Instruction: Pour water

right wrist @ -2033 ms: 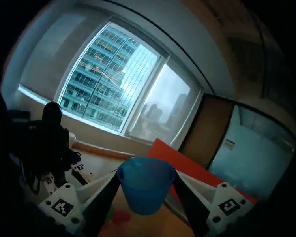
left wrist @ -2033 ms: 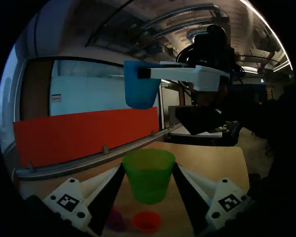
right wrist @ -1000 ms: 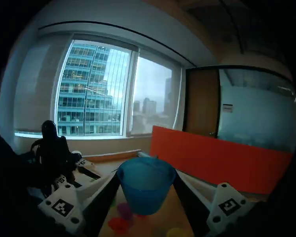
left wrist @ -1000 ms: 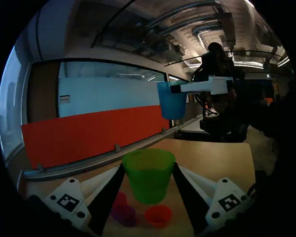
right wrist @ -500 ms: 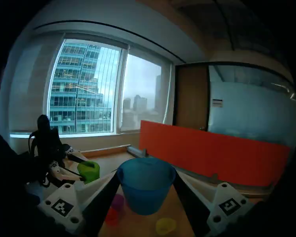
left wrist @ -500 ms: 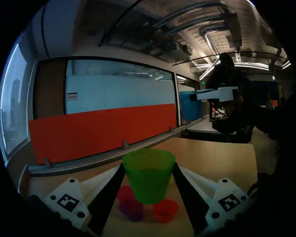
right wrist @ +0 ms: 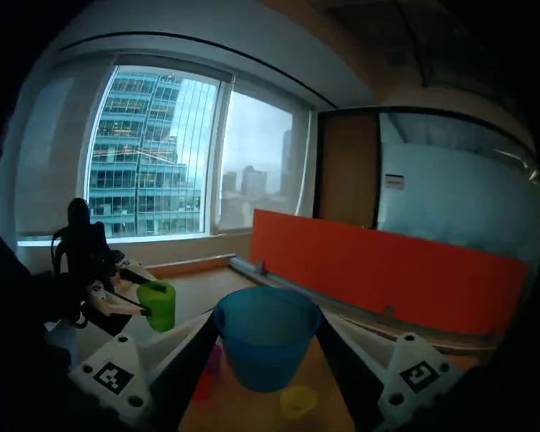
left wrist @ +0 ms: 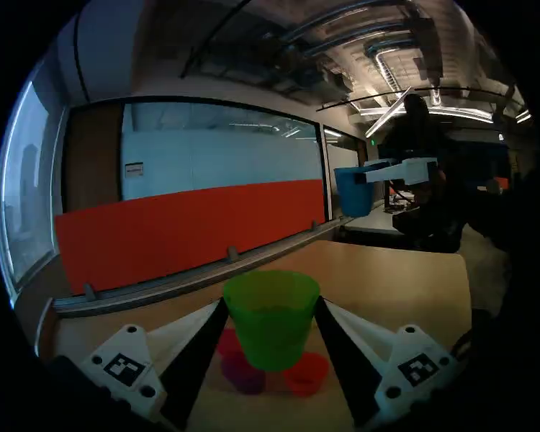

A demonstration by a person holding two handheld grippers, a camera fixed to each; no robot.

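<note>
In the left gripper view my left gripper (left wrist: 271, 333) is shut on an upright green cup (left wrist: 271, 327), held above the wooden table (left wrist: 385, 277). Farther off at the right, the right gripper (left wrist: 374, 175) holds a blue cup (left wrist: 353, 191) level. In the right gripper view my right gripper (right wrist: 267, 351) is shut on that blue cup (right wrist: 267, 345), upright, with its inside too dark to judge. At the left of that view the left gripper (right wrist: 126, 302) carries the green cup (right wrist: 158, 304).
Small cups lie on the table below: purple (left wrist: 243, 374), pink (left wrist: 229, 341) and red (left wrist: 306, 372) ones, and a yellow one (right wrist: 297, 401). An orange panel (left wrist: 191, 227) and a rail (left wrist: 198, 277) run along the table's far edge. Large windows (right wrist: 155, 173) stand behind.
The two grippers have drawn apart and both cups have come lower. The blue cup has shrunk and slid right in the left gripper view; the green cup came into the right gripper view.
</note>
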